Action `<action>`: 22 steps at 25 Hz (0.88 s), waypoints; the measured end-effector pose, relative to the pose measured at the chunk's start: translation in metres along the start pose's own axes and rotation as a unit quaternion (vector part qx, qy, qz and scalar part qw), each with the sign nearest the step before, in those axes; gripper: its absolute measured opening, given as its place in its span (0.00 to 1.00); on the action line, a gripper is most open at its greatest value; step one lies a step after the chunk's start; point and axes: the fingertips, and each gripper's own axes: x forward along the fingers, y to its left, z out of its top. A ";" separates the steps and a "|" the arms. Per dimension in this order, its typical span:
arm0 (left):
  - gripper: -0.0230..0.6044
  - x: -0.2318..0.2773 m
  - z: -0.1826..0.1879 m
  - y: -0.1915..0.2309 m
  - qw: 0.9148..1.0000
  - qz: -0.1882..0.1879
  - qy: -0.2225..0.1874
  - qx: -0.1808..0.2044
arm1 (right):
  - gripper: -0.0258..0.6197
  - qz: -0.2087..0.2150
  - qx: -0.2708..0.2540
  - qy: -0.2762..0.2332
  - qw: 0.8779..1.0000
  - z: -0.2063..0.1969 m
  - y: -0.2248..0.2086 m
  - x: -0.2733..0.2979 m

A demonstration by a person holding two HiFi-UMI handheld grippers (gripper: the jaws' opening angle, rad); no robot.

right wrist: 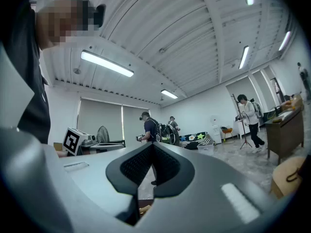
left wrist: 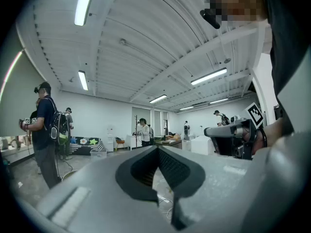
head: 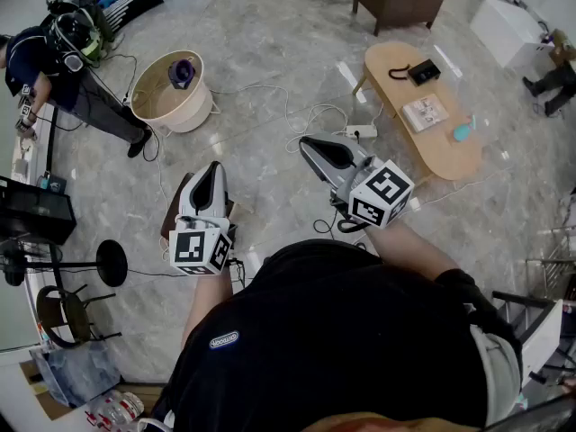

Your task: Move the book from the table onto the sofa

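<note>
Smooth pale wood surface [head: 450, 156] at two o'clock; paper book [head: 425, 112] on it; left claw [head: 213, 166], right claw [head: 307, 142] matt grey plastic; glossy marbled floor [head: 270, 52].

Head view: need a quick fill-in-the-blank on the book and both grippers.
1. The book lies on the ___.
2. The left gripper and the right gripper both have their fingers ___, with nothing between them.
3. The gripper nearer the book is the ___ one.
Missing words: table; shut; right.
</note>
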 end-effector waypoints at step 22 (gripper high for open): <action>0.17 0.002 -0.013 0.006 1.000 -0.005 0.004 -0.030 | 0.25 -0.012 0.027 -0.016 0.999 -0.007 -0.002 0.002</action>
